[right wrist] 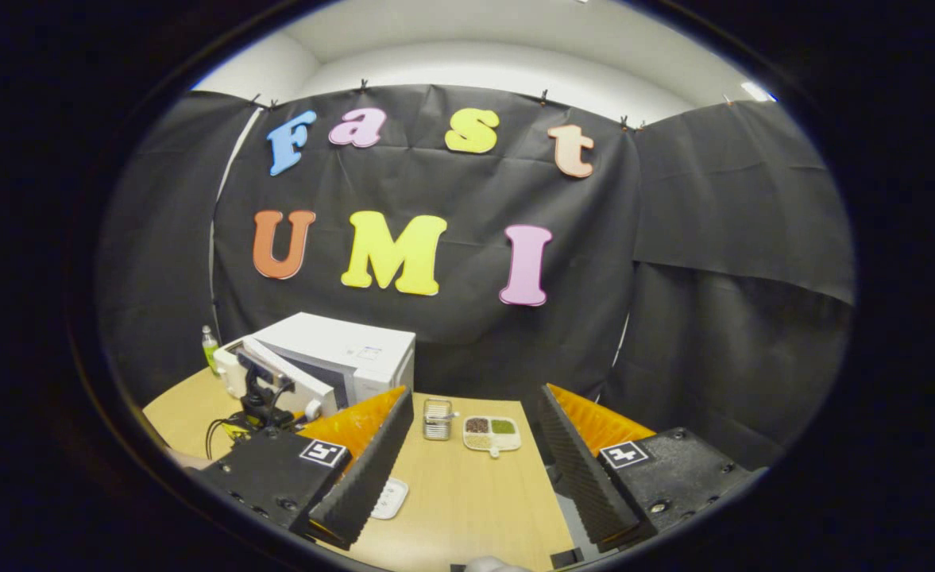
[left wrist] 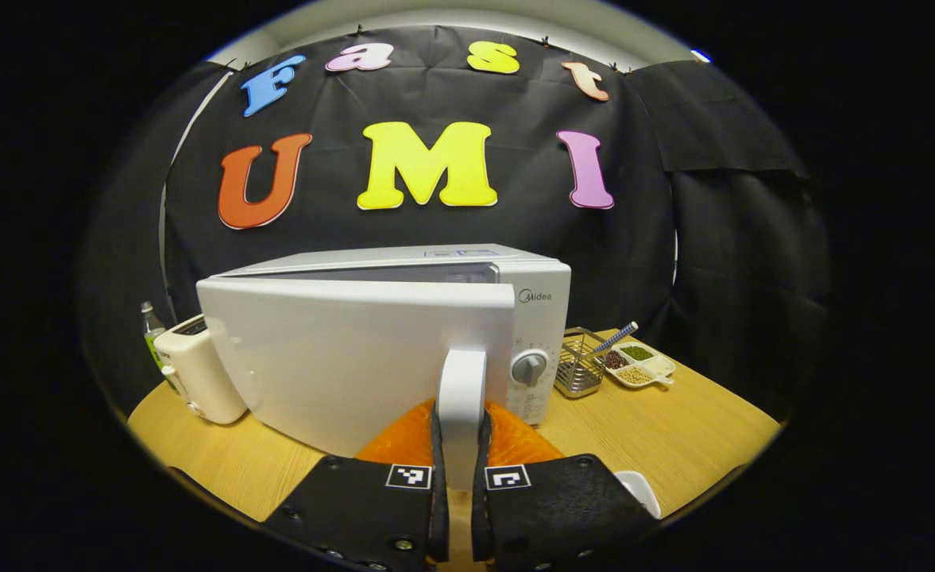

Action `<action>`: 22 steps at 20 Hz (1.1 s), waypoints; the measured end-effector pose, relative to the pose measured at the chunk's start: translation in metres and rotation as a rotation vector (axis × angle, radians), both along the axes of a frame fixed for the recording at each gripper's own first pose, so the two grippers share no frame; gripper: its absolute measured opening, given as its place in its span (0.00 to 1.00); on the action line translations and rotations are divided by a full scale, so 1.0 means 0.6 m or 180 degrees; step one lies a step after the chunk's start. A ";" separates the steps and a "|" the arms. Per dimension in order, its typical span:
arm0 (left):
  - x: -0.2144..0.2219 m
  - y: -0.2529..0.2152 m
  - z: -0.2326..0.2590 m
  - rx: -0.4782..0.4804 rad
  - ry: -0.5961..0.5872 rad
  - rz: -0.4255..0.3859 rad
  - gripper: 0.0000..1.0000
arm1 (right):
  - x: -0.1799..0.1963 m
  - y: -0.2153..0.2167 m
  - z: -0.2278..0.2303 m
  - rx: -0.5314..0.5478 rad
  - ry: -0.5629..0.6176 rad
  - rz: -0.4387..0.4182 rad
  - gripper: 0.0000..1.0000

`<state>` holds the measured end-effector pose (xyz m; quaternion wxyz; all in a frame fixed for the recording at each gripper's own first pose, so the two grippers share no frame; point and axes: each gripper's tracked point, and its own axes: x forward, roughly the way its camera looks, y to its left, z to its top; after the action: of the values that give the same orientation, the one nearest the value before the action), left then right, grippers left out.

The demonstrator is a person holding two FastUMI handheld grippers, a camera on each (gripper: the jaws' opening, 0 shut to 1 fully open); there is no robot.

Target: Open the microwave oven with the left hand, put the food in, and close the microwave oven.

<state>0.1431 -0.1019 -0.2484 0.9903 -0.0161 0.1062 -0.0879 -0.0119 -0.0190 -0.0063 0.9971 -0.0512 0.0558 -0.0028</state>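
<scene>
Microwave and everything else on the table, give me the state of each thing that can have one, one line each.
Microwave: door swung partly open.
Door handle: clamped between the left tool's fingers.
Left tool: shut on the handle.
Right tool: open, holding nothing, above the table.
Divided dish: filled with beans or grains, flat on the table.
Wire basket: upright beside the microwave.
Toaster: upright, left of the microwave.

Dim booth, sharp centre (edges warped)
</scene>
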 end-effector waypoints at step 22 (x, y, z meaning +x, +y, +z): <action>-0.227 0.335 -0.037 0.0171 0.0301 0.0844 0.14 | 0.004 0.196 -0.072 0.0028 0.0149 0.0607 1.00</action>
<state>0.0066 0.0994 -0.2706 0.9872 -0.0076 0.1520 0.0475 -0.0094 0.0987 -0.0494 0.9915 -0.0520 0.0739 0.0935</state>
